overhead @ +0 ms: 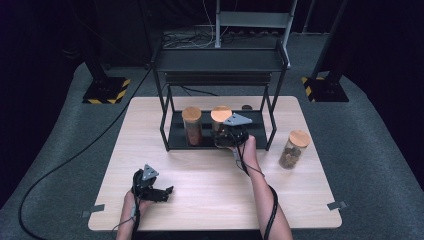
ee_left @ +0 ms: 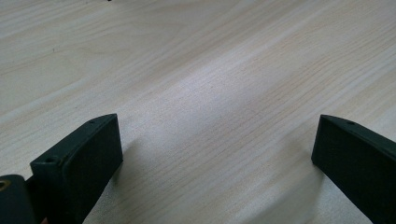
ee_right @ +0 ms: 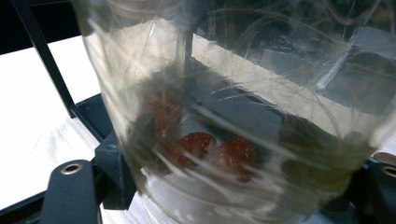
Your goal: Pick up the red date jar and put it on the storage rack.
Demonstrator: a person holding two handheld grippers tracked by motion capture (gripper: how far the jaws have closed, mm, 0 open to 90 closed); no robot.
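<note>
- The right tool [overhead: 231, 136] is clamped on a clear glass jar [ee_right: 243, 116] with a cork lid [overhead: 221, 113]; from the right gripper view the glass sits squeezed between the black jaws, so close that it blurs.
- That jar stands at, or just above, the bottom shelf of the black wire rack [overhead: 170, 131], right of a second cork-lidded jar [overhead: 192, 125] packed with brown pieces. I can't tell whether its base rests on the shelf.
- It looks scratched and streaky, mostly empty, with a few red, berry-like pieces [ee_right: 212, 147] lying low inside.
- The left tool [overhead: 161, 192] rests near the front of the surface [overhead: 210, 200], jaws wide apart with nothing between them, bare wood grain beneath.
- A third jar [overhead: 292, 148] stands out on the surface, well to the right of the rack.
- Risks, as I see them: smooth glass could slip in the grip if the hand tilts; the rack's upright and the neighbouring jar are near enough to knock when the jar is moved; the cork lid could catch the shelf above if lifted high.
</note>
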